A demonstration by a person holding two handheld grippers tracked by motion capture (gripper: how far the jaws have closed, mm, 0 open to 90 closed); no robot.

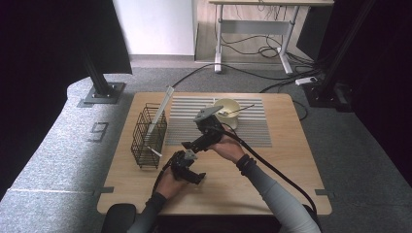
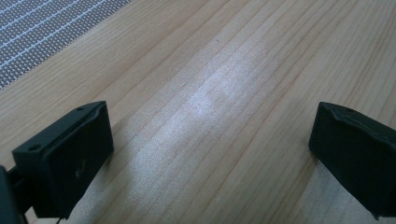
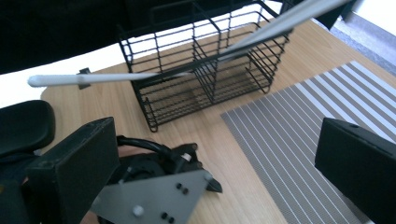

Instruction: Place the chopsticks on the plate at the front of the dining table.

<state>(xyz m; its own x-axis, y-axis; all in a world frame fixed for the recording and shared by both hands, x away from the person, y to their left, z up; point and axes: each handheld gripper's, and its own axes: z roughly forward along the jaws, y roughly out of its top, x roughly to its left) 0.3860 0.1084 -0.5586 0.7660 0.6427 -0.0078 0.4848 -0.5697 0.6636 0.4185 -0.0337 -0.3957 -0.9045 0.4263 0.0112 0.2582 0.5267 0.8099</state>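
The person's forearms come in from the near edge of the wooden table [image 1: 272,160] and meet around its middle. The left gripper [image 1: 193,175] lies low over the bare wood, its hand curled beneath it; in the left gripper view its two black fingers [image 2: 70,158] stand wide apart with nothing between them, just plain grain under them and a corner of the striped mat [image 2: 42,28] at the upper left. The right gripper [image 1: 188,144] is held higher and just beyond the left one, wrist bent so that it points left toward the black wire basket [image 1: 148,136]. Its fingers [image 3: 74,163] are also spread wide and empty (the grey plate below them in the right gripper view belongs to the left gripper).

The basket stands on the left part of the table, near both grippers but apart from them. Two long pale utensils rest in it: one [image 3: 285,21] leans steeply out over the far rim, the other [image 3: 93,78] pokes out sideways through the wires.

The grey-and-white striped mat covers the far middle of the table, and a cream bowl [image 1: 227,108] with a spoon in it sits on it. Around the table is grey carpet, with cables on the floor and a desk frame at the back.
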